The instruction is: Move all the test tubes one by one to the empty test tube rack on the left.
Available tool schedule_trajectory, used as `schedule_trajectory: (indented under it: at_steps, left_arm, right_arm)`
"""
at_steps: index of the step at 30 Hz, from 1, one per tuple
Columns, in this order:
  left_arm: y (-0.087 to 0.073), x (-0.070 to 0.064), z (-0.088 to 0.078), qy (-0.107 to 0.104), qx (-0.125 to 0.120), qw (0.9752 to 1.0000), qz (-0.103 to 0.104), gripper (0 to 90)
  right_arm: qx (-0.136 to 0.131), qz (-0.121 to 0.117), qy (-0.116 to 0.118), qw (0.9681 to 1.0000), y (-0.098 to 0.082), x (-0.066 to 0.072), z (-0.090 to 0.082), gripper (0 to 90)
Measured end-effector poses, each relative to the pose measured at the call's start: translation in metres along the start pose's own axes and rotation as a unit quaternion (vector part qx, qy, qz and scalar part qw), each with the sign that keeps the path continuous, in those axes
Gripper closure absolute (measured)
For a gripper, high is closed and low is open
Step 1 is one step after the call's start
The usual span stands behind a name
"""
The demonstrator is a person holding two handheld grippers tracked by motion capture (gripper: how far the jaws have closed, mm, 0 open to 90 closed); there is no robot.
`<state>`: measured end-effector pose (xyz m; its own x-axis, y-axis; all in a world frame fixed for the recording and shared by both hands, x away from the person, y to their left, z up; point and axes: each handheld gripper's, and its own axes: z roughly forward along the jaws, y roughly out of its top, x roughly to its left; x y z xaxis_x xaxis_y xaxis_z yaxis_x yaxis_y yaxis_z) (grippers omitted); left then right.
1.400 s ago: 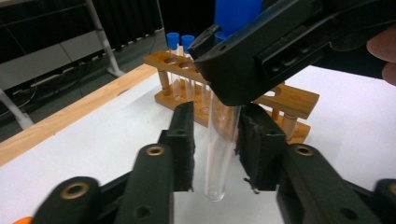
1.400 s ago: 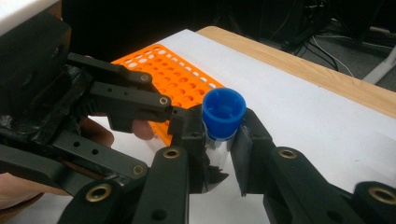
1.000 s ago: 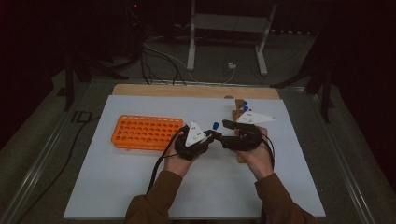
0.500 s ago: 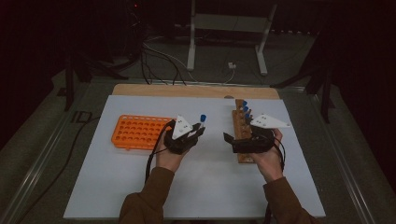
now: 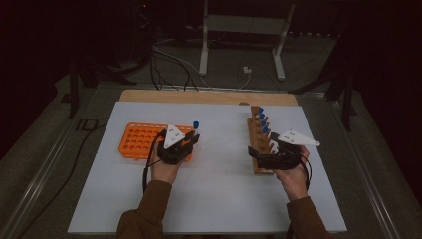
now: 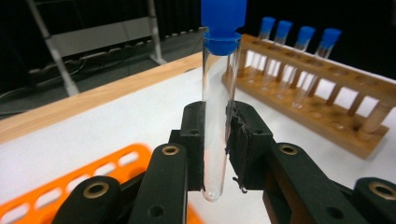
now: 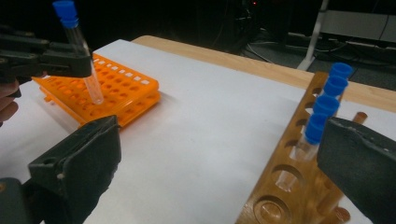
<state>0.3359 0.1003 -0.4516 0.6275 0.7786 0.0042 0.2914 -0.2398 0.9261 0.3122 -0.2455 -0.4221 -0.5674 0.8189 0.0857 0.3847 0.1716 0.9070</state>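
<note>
Our left gripper (image 6: 215, 140) pinches a clear test tube with a blue cap (image 6: 218, 93) by its lower half, upright, just over the near edge of the orange rack (image 5: 144, 140). Our right gripper (image 5: 263, 158) has just been opening; its jaws now stand spread wide with nothing between them, beside the wooden rack (image 7: 299, 186). That rack holds four capped tubes (image 7: 329, 105) at its far end, with the nearer holes bare. We judge the job barely begun: the orange rack looks bare of tubes, this tube is not yet seated, and four more wait.
</note>
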Motion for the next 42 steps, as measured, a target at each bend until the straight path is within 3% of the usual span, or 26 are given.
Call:
schedule_trajectory:
  at_steps: [16, 23, 27, 36, 42]
  left_arm:
    - [-0.033, 0.013, -0.004, 0.024, 0.023, 0.9992, -0.024, 76.6]
    - [-0.042, 0.009, 0.003, 0.031, 0.049, 0.9982, -0.011, 76.9]
    - [-0.043, 0.005, 0.006, 0.038, 0.066, 0.9970, 0.008, 77.5]
    - [-0.046, 0.005, 0.010, 0.041, 0.087, 0.9954, 0.006, 77.9]
    - [-0.048, 0.005, 0.009, 0.042, 0.081, 0.9958, -0.001, 77.8]
  right_arm:
    - [-0.007, 0.002, 0.000, 1.0000, -0.007, -0.002, -0.007, 0.0]
    - [-0.007, 0.001, 0.004, 1.0000, -0.007, -0.002, -0.008, 0.0]
    - [-0.005, -0.001, 0.005, 1.0000, -0.008, -0.001, -0.007, 0.0]
    - [-0.003, 0.000, 0.006, 1.0000, -0.009, -0.001, -0.006, 0.1]
    - [-0.004, 0.001, 0.004, 1.0000, -0.009, -0.003, -0.008, 0.1]
